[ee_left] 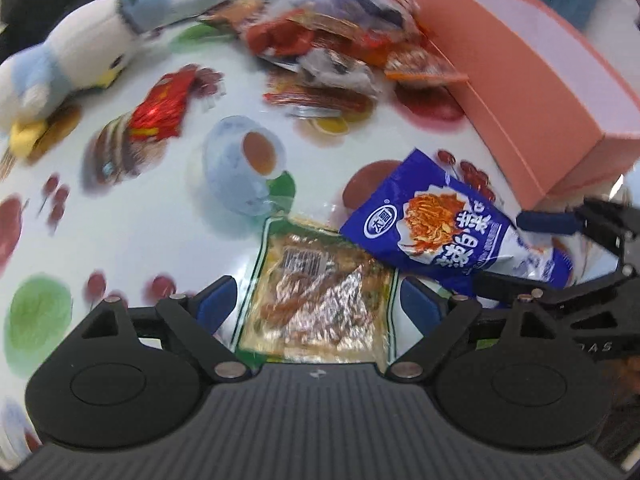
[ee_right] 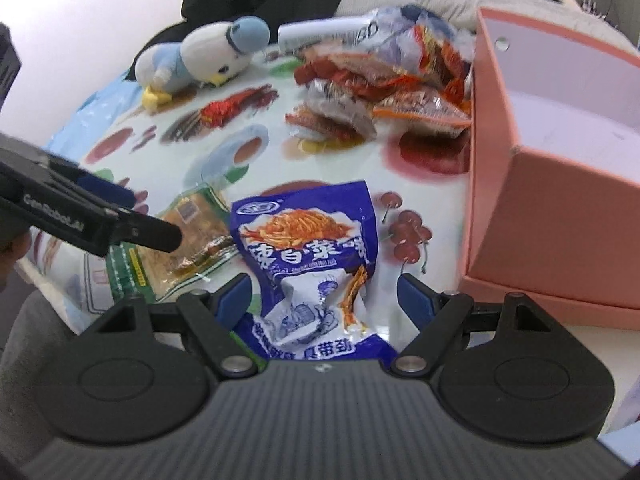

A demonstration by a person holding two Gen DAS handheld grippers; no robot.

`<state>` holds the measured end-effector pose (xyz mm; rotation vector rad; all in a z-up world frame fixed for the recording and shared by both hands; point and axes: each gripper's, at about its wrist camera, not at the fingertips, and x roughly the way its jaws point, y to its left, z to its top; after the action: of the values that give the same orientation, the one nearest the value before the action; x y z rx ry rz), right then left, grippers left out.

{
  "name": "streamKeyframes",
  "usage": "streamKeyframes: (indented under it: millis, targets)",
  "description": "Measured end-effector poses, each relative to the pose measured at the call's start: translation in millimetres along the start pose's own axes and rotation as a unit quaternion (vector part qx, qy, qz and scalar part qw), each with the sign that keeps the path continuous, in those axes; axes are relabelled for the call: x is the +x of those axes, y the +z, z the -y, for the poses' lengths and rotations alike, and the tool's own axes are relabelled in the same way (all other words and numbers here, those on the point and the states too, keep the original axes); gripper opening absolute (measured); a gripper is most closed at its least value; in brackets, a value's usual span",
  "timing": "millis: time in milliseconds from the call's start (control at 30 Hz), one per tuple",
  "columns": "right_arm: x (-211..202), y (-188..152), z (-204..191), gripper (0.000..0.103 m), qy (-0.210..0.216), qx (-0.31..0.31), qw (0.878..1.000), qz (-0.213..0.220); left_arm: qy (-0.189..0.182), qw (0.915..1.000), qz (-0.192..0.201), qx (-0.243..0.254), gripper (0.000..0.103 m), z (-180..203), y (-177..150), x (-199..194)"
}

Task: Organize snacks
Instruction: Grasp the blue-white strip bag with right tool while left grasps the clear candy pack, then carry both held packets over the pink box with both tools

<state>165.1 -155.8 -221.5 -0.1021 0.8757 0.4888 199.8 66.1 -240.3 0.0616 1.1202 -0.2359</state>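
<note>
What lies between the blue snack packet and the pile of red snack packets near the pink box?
Only bare tablecloth with printed fruit pictures lies between the blue snack packet and the pile of red snack packets; the right wrist view shows it.

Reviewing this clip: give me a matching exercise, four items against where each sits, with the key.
Items:
1. blue snack packet
2. clear green-edged packet
3. plush bird
4. pink box

Places:
A. far left of the tablecloth
B. between the left gripper's open fingers
C. right edge, open, nothing seen inside
D. between the right gripper's open fingers

Pairs: 1-D, 2-B, 3-A, 4-C
</note>
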Motion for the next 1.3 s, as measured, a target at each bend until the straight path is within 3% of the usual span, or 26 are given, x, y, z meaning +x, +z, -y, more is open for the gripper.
streamKeyframes:
  millis: [200, 367, 467, 700, 1000, 1300]
  targets:
    - [16.7, 5.1, 2.8, 0.08, 0.01, -0.002, 1.0, -0.028, 0.01, 0.9975, -0.027, 0.064, 0.091, 11.0, 6.5, 25.8]
    - [24.4, 7.6, 0.3, 0.078, 0.007, -0.021, 0.999, -0.037, 0.001, 0.9971, -0.031, 0.069, 0.091, 11.5, 4.9, 36.3]
    - [27.7, 9.2, -3.1, 0.074, 0.007, -0.04, 0.998, -0.039, 0.002, 0.998, -0.027, 0.057, 0.09, 10.3, 4.9, 37.8]
    - [29.0, 17.3, -6.3, 0.057, 0.011, -0.049, 0.998, -0.042, 0.014, 0.999, -0.018, 0.039, 0.076, 12.8, 4.7, 33.6]
    - [8.8, 13.0, -10.8, 0.055, -0.002, -0.036, 0.999, -0.03, 0.028, 0.9995, -0.001, 0.017, 0.063, 15.5, -2.6, 23.7]
    - [-24.3, 1.0, -8.0, 0.055, -0.031, 0.002, 1.0, -0.006, 0.009, 0.9971, 0.026, -0.071, 0.063, 9.2, -15.7, -4.5]
